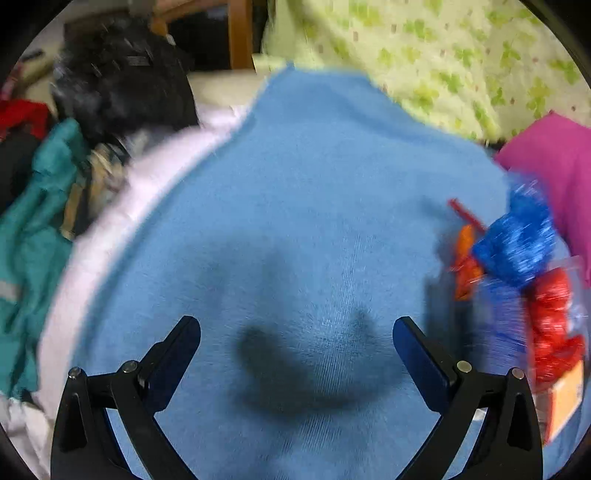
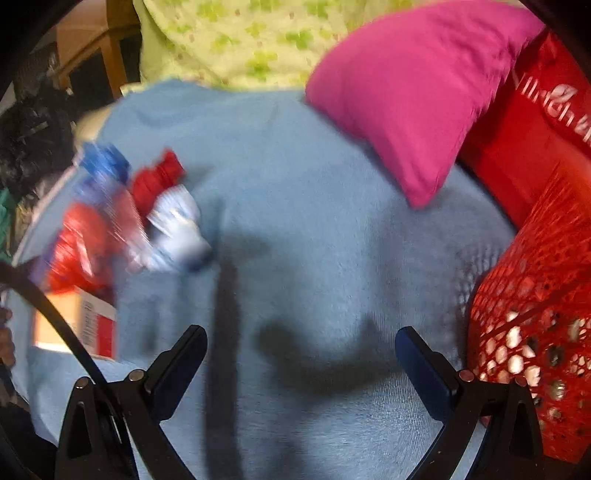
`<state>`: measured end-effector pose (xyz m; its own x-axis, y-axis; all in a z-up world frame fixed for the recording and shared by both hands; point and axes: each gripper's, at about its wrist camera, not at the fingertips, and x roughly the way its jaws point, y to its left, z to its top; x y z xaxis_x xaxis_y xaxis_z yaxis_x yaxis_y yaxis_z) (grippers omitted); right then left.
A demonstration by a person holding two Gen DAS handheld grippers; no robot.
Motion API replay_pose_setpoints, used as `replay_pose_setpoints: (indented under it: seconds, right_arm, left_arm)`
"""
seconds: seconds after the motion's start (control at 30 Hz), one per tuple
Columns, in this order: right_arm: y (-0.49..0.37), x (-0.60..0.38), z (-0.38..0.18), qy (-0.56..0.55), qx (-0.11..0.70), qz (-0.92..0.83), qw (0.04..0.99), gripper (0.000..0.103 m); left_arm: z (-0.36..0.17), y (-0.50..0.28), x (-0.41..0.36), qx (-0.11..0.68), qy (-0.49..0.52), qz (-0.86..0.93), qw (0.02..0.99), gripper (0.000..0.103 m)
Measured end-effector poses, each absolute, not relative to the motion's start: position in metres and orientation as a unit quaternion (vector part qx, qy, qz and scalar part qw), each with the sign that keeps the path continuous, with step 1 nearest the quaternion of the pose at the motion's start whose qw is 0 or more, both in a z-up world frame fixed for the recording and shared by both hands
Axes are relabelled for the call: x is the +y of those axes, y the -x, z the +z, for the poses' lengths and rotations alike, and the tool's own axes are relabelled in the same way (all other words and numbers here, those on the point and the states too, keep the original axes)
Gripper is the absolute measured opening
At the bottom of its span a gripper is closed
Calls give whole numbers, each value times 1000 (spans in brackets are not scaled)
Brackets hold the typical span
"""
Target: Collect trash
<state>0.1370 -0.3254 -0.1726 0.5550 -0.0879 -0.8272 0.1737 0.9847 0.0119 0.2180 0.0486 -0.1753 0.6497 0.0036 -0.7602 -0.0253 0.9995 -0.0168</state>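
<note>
Blue blanket (image 1: 295,184), wrappers (image 1: 517,251) right of left tool (image 1: 297,354)

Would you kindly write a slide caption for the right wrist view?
Open right claw above a blue blanket, crumpled wrappers to its left, a pink pillow and red mesh basket to its right.

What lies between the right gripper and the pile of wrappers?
Only bare blue blanket separates the right gripper from the wrappers, shown in the right wrist view.

This is a lived-in home, likely a bedroom: a blue blanket (image 2: 314,221) covers the bed, with a pink pillow (image 2: 410,92) and a green-patterned quilt (image 1: 461,62) at its head, clothes (image 1: 33,221) heaped alongside, and a wooden chair frame (image 1: 240,33) behind.
</note>
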Motion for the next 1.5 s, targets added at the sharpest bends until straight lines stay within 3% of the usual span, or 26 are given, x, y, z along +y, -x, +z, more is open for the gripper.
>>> replay_pose_setpoints:
  seconds: [0.23, 0.4, 0.47, 0.53, 0.9, 0.97, 1.1, 1.2, 1.27, 1.5]
  right_arm:
    - [-123, -320, -136, -108, 394, -43, 912, 103]
    - [-142, -316, -146, -129, 398, -26, 908, 101]
    - [-154, -316, -151, -136, 404, -12, 904, 87]
    - [-168, -312, -155, -135, 412, 2, 901, 80]
    - [-227, -287, -199, -100, 470, 51, 875, 48]
    - [-228, -288, -199, -94, 468, 49, 877, 37]
    - [-224, -301, -198, -119, 468, 45, 875, 30]
    - [-216, -305, -193, -119, 464, 42, 877, 29]
    - [-207, -308, -187, -119, 457, 38, 881, 29]
    - [-182, -314, -165, -118, 436, 33, 891, 29]
  left_arm:
    - [-135, -132, 21, 305, 14, -66, 950, 103]
    - [-137, -119, -22, 307, -39, -175, 935, 103]
    - [-139, -120, -36, 318, -34, -218, 922, 103]
    - [-141, -123, -47, 326, -26, -245, 913, 103]
    - [-155, -142, -91, 351, -88, -325, 874, 103]
    - [-156, -145, -92, 354, -91, -333, 869, 103]
    - [-162, -148, -103, 358, -114, -346, 860, 102]
    - [-166, -148, -112, 367, -126, -357, 849, 92]
    - [-171, -145, -119, 381, -138, -365, 838, 75]
    - [-174, -125, -131, 386, -149, -385, 825, 69]
